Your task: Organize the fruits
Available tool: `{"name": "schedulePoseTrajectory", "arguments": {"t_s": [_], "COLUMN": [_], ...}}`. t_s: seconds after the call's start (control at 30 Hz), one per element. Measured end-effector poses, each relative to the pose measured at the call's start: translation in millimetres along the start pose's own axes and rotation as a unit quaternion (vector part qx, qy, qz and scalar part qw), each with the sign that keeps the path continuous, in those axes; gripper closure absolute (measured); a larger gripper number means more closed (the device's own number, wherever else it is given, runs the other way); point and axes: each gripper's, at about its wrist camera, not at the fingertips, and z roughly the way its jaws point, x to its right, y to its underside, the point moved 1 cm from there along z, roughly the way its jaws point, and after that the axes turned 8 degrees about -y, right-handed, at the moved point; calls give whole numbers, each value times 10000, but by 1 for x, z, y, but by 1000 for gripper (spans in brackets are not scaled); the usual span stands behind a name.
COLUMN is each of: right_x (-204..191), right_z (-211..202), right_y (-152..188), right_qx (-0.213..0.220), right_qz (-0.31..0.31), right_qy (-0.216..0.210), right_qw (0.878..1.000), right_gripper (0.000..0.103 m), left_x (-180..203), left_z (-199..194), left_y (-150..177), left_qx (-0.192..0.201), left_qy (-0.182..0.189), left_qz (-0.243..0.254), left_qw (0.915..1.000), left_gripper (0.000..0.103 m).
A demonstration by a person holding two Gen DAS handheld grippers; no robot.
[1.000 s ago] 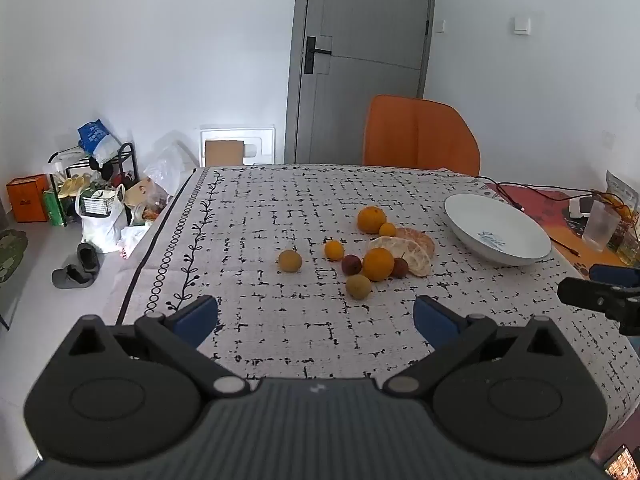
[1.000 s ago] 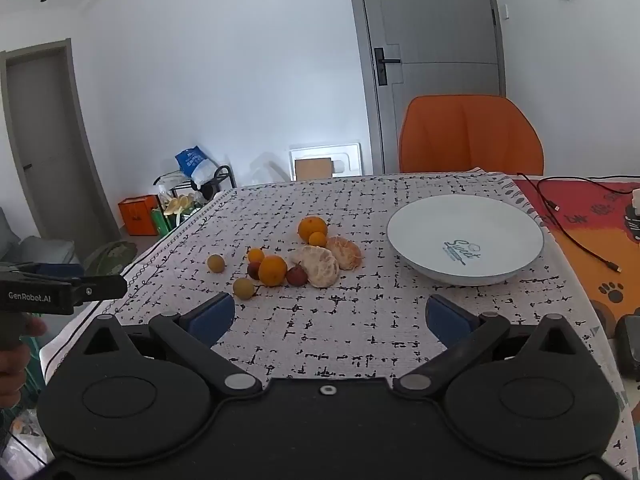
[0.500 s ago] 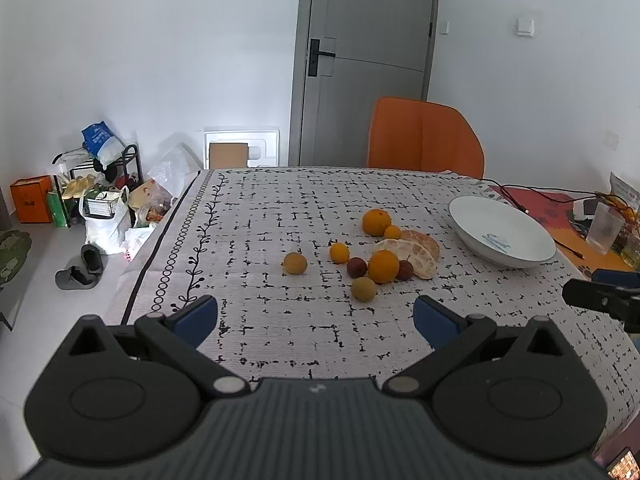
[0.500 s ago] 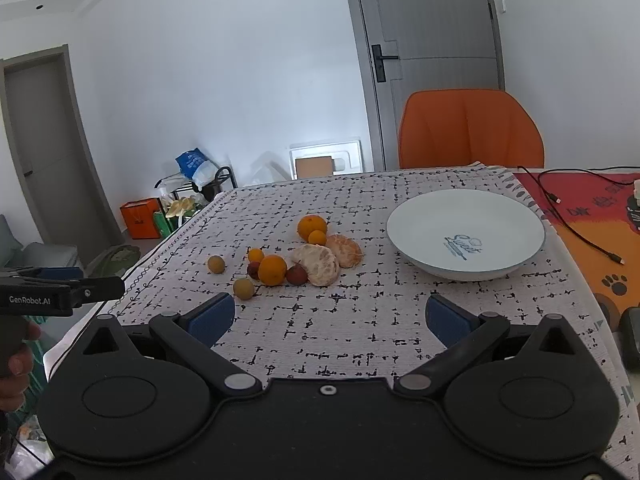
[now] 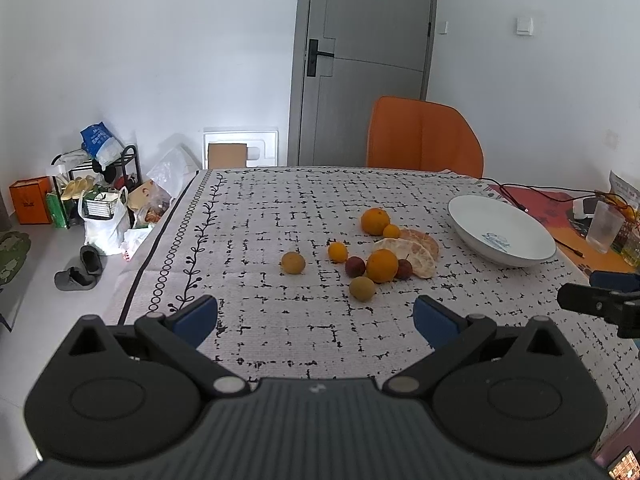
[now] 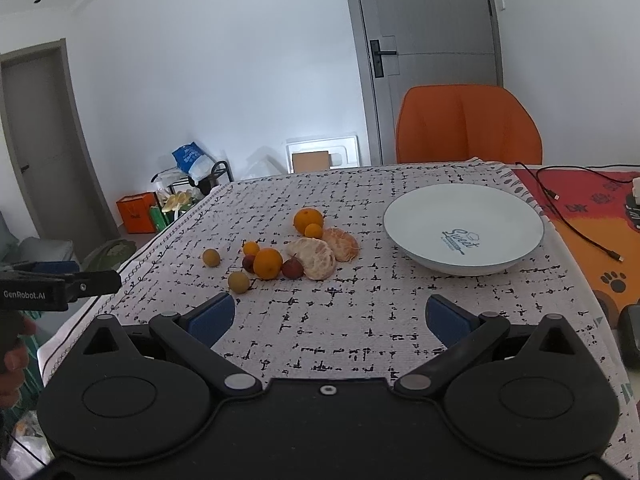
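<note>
Several fruits lie in a loose cluster on the patterned tablecloth: a large orange [image 5: 375, 221] [image 6: 308, 220], a mid orange [image 5: 382, 265] [image 6: 268, 263], two peeled citrus pieces [image 5: 414, 250] [image 6: 318, 258], small dark red fruits [image 5: 355, 266] [image 6: 293, 268] and yellowish round ones [image 5: 362, 288] [image 6: 239, 281]. A white plate [image 5: 472, 232] [image 6: 416, 216] sits to their right with nothing in it. My left gripper [image 5: 316, 314] is open over the near cloth, short of the fruit. My right gripper [image 6: 330, 314] is open too, nothing between its fingers.
An orange chair [image 5: 424, 138] [image 6: 468, 124] stands at the table's far side. Cables [image 6: 576, 216] and a plastic cup [image 5: 606, 227] lie on the orange mat to the right. Bags, a rack and slippers [image 5: 80, 272] clutter the floor on the left.
Both grippers have drawn back and tilted slightly, so the fruit and plate sit a bit farther off in each view. Nothing on the table has moved; both stay open.
</note>
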Motion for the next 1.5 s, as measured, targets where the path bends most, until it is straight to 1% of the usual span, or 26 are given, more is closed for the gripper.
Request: {"name": "schedulePoseTrajectory", "arguments": {"t_s": [0.37, 0.7, 1.2, 1.5], "right_x": [-1, -1, -4, -3], "right_z": [3, 3, 4, 7], "right_y": [1, 1, 0, 2], "right_qx": [-16, -39, -27, -74], "right_qz": [-1, -22, -39, 4], "right_qy": [-29, 26, -5, 50], "right_qw": [10000, 10000, 10000, 10000], "right_gripper": [0, 0, 0, 0], "left_x": [0, 3, 1, 0], "left_z": [1, 6, 2, 7], "left_y": [2, 4, 6, 7], "left_qx": [4, -30, 13, -74], "left_qy": [-3, -4, 18, 29], "left_qz": [11, 18, -11, -27], "left_qw": [10000, 10000, 10000, 10000], "left_gripper": [0, 0, 0, 0]}}
